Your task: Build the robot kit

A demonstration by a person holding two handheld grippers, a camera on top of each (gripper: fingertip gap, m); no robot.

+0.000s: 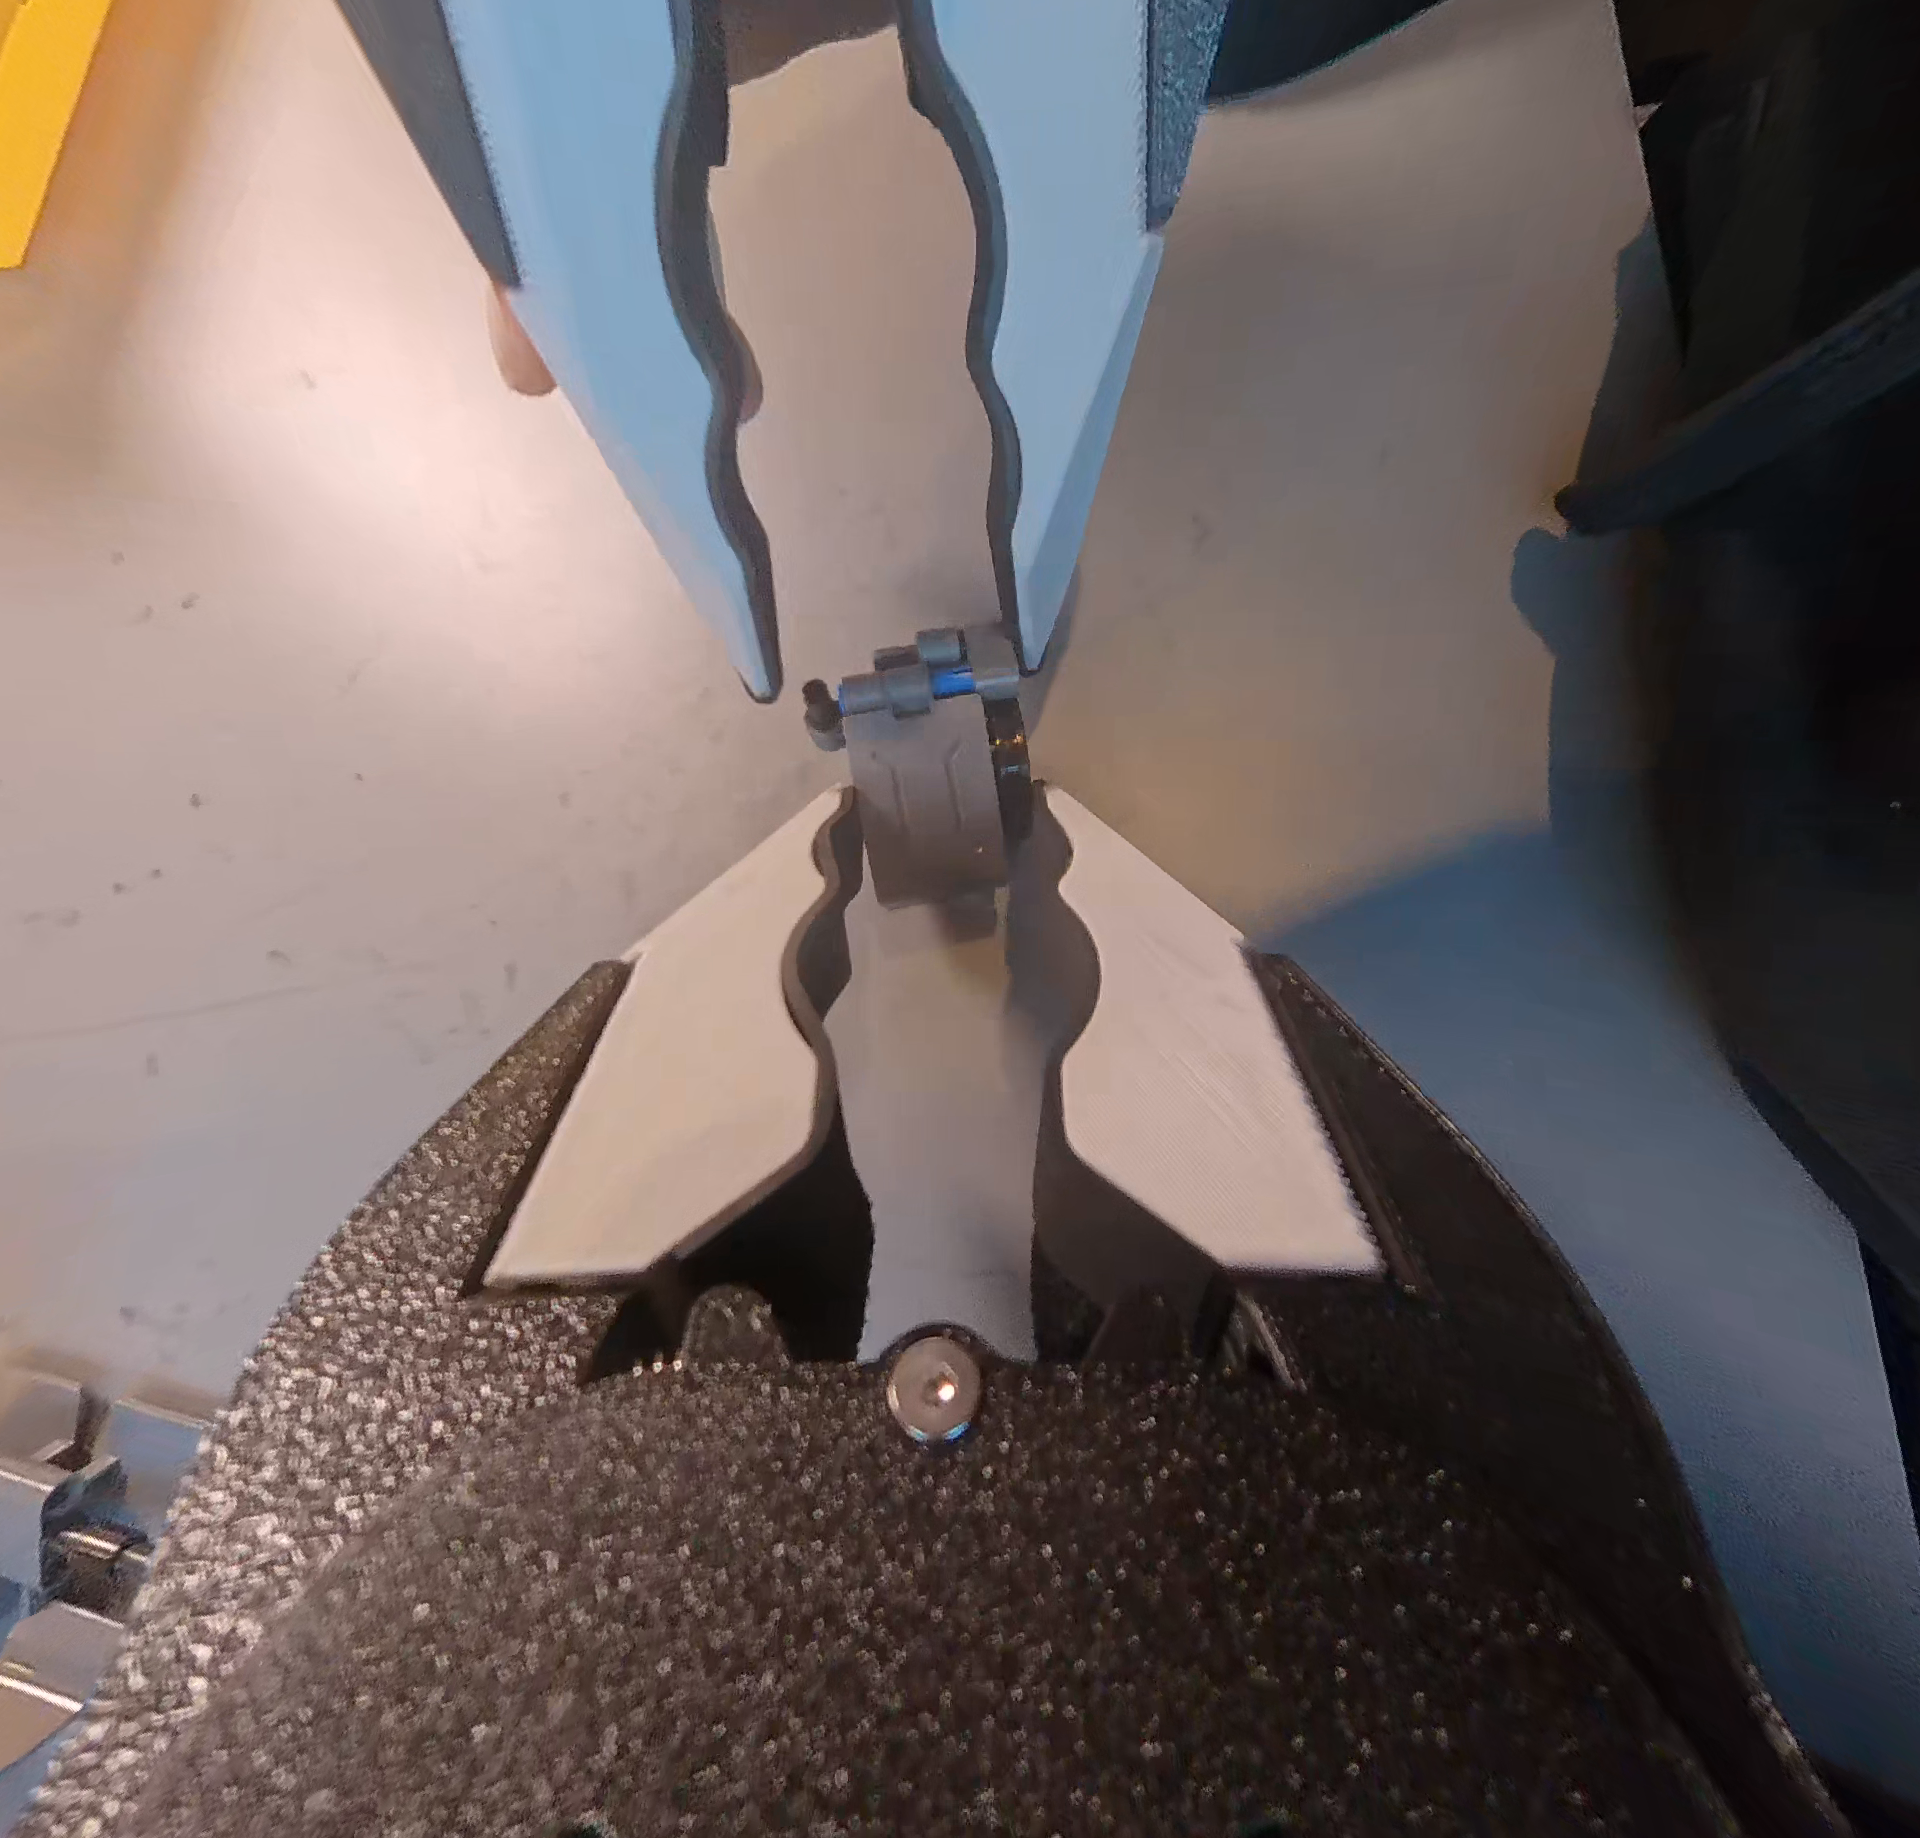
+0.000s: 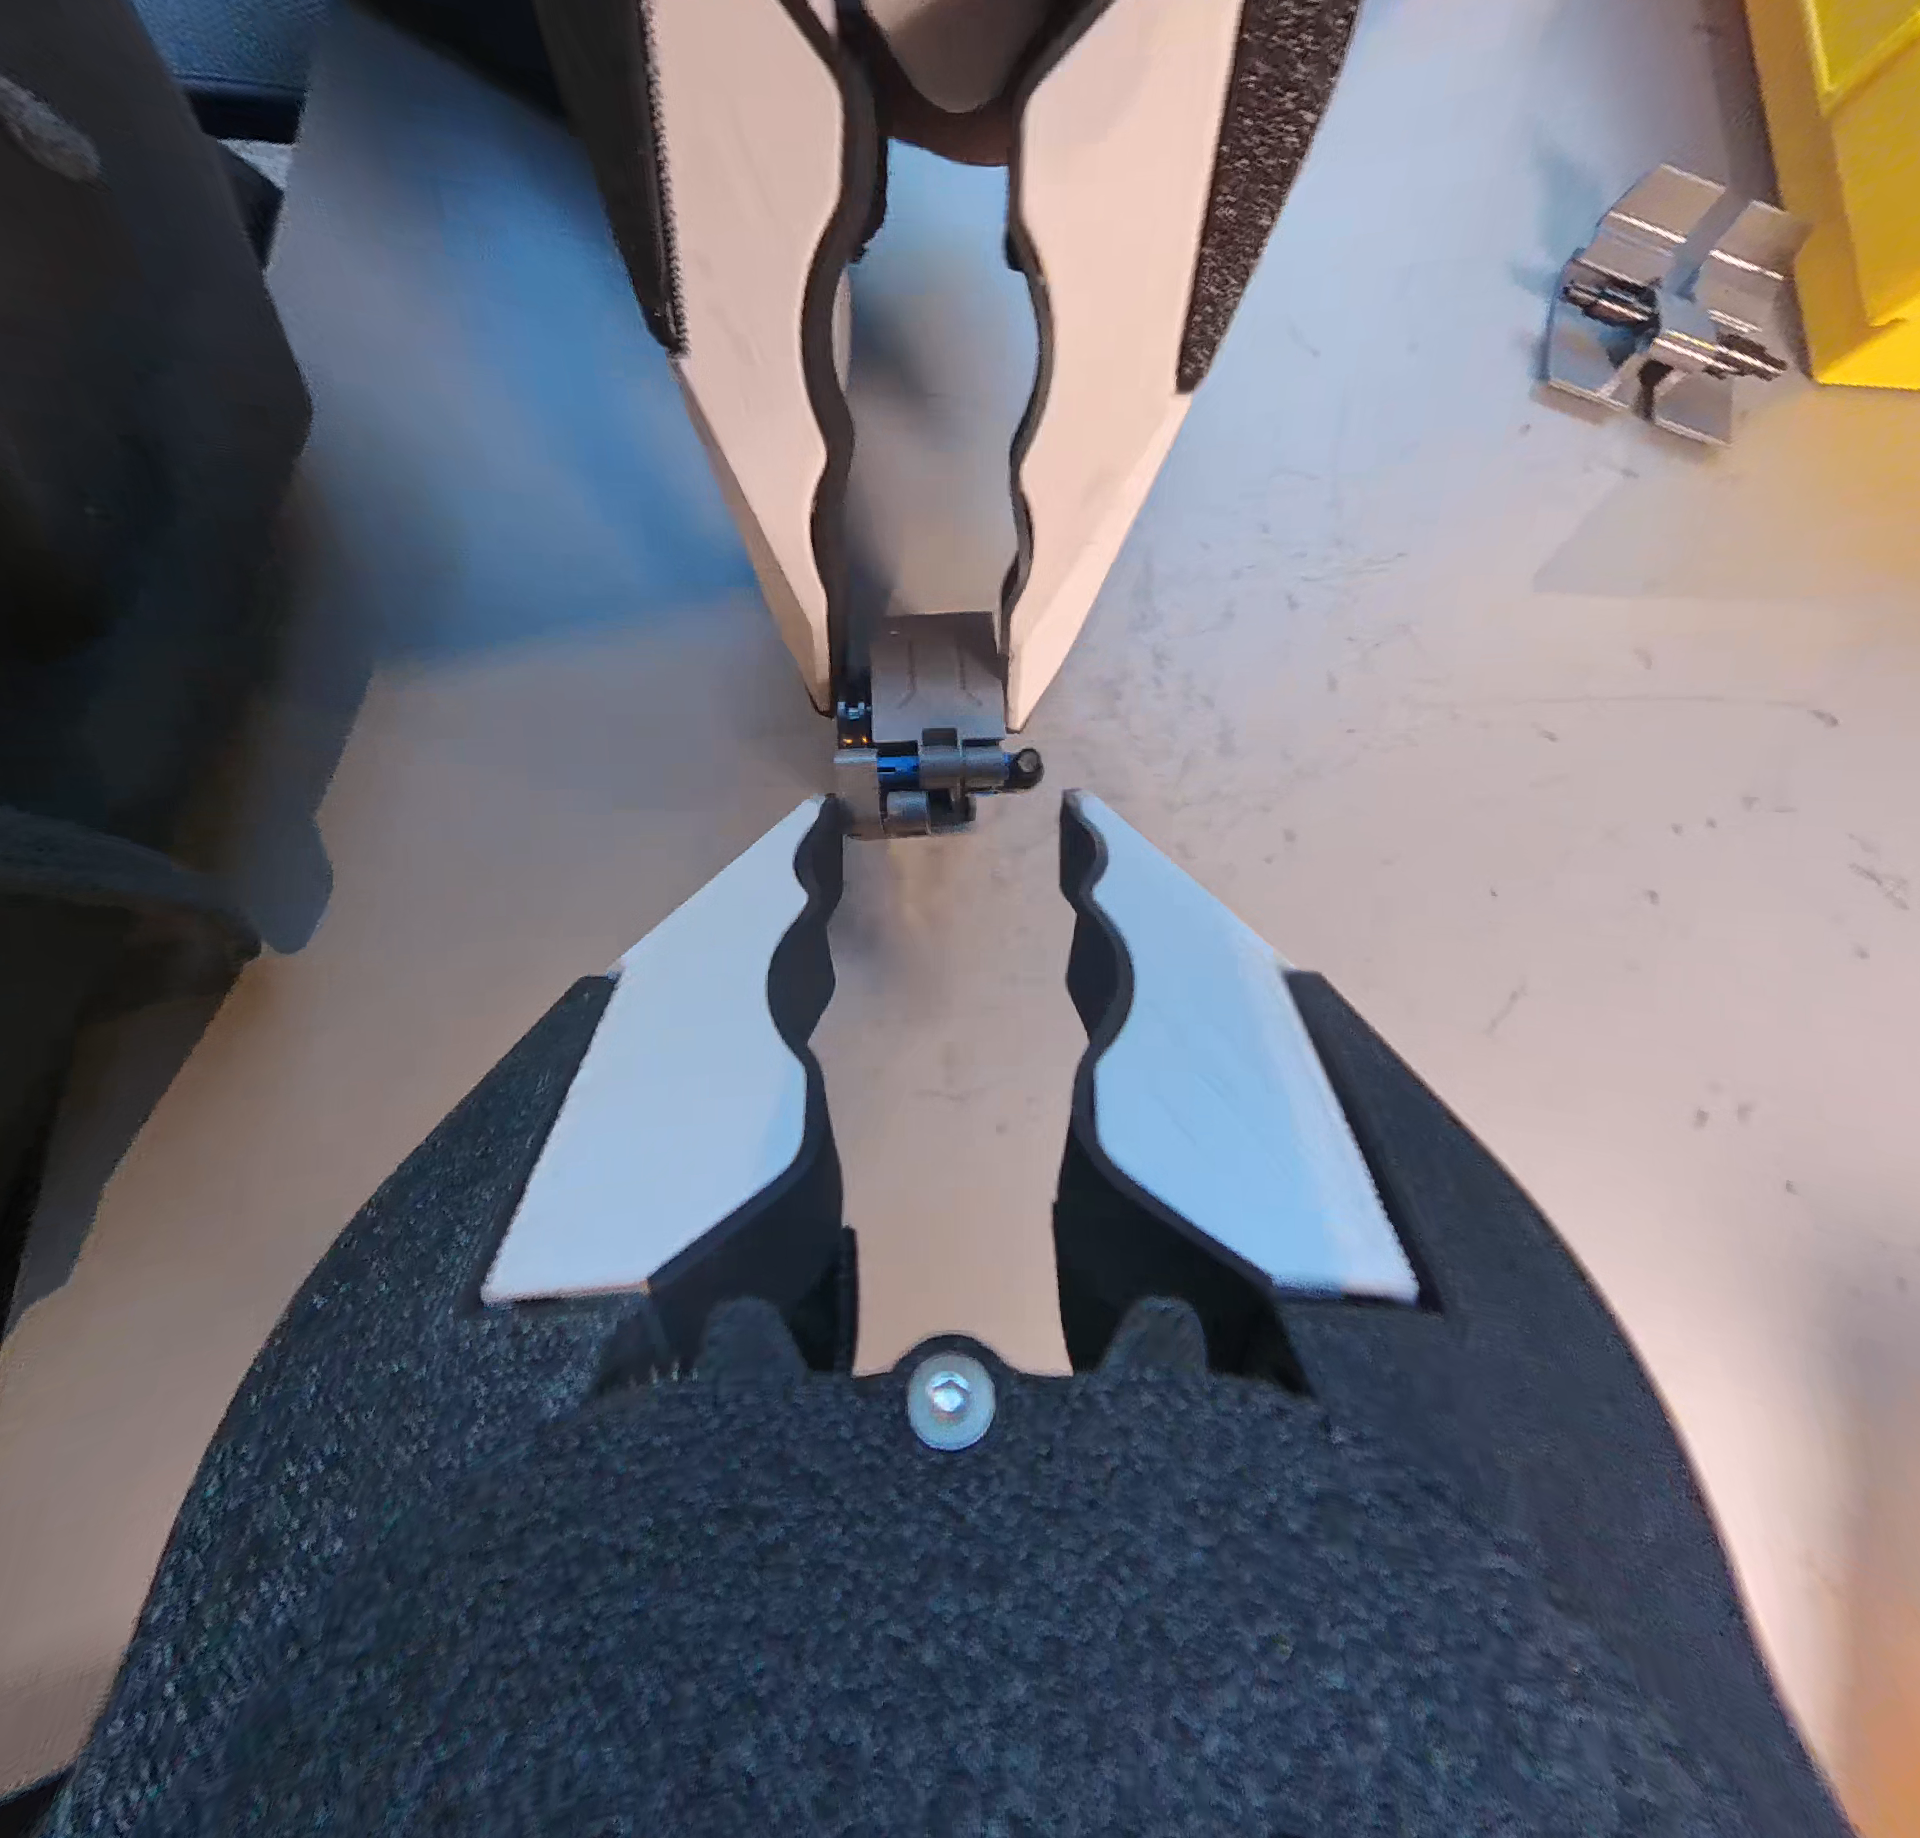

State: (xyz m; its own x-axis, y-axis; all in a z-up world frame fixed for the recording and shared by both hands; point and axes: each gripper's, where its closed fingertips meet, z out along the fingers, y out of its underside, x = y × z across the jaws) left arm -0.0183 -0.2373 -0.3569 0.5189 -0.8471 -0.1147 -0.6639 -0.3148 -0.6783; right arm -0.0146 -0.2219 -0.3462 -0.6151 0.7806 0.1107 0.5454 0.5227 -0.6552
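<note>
The bench point(image 2: 1403, 749) is pale, scuffed and speckled with small dark marks. Near its far right in the right wrist view lies a shiny metal clamp block point(image 2: 1673, 308), just beside a yellow box point(image 2: 1849, 126). Dark fabric point(image 2: 125, 438) overlaps its left edge.

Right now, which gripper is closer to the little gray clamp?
Left. The left gripper pinches the gray clamp; the right gripper sits open at its hinged end.
</note>
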